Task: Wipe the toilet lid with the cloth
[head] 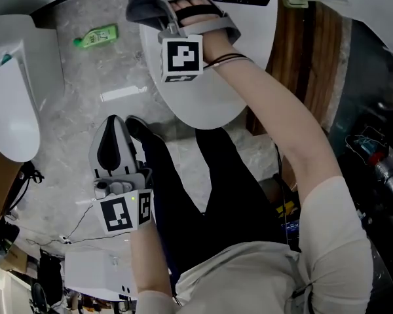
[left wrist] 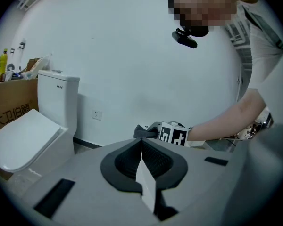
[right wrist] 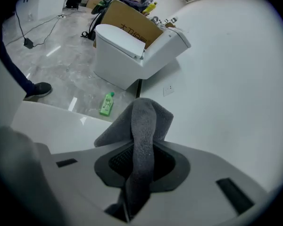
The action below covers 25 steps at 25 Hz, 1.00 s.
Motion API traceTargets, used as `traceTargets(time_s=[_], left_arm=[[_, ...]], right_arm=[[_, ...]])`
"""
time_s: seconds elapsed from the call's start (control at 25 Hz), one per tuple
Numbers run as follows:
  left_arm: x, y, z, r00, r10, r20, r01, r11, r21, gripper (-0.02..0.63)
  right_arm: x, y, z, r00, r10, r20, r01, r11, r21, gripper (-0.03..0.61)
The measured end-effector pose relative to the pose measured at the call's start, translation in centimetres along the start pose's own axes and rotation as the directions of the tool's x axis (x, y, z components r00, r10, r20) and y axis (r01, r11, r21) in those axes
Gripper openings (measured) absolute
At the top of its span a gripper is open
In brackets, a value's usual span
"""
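The white toilet lid lies shut at the top middle of the head view. My right gripper reaches over its far left part, near the tank, and is shut on a dark grey cloth. In the right gripper view the cloth stands folded up out of the jaws of that gripper, with the lid below at the left. My left gripper hangs over the floor left of the toilet, shut with nothing in it. Its own view shows the shut jaws of this gripper and the cloth beyond.
A green bottle lies on the marble floor left of the toilet. A second white toilet stands at the left with a cardboard box behind it. A dark shoe and the person's legs are before the bowl. Cables cross the floor at the lower left.
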<state>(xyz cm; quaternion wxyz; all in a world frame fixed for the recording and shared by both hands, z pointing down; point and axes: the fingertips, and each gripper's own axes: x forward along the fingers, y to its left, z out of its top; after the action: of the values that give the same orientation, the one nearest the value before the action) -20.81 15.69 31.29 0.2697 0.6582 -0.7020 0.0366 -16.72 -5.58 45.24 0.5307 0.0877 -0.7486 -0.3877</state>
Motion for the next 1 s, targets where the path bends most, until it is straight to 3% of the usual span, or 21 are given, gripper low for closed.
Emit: traceTargets(time_s=[0.36, 1.0], left_arm=[[0.7, 0.9, -0.4, 1.000, 0.004, -0.007, -0.004, 1.000, -0.021, 0.015], [0.1, 0.0, -0.2, 0.999, -0.036, 0.004, 0.036, 0.999, -0.012, 0.015]], right_arm=[[4.2, 0.0, -1.4, 0.997, -0.018, -0.074, 0.011, 0.995, -0.096, 0.072], [-0.7, 8.3, 0.6, 0.990, 0.132, -0.045, -0.138, 0.976, -0.170, 0.071]])
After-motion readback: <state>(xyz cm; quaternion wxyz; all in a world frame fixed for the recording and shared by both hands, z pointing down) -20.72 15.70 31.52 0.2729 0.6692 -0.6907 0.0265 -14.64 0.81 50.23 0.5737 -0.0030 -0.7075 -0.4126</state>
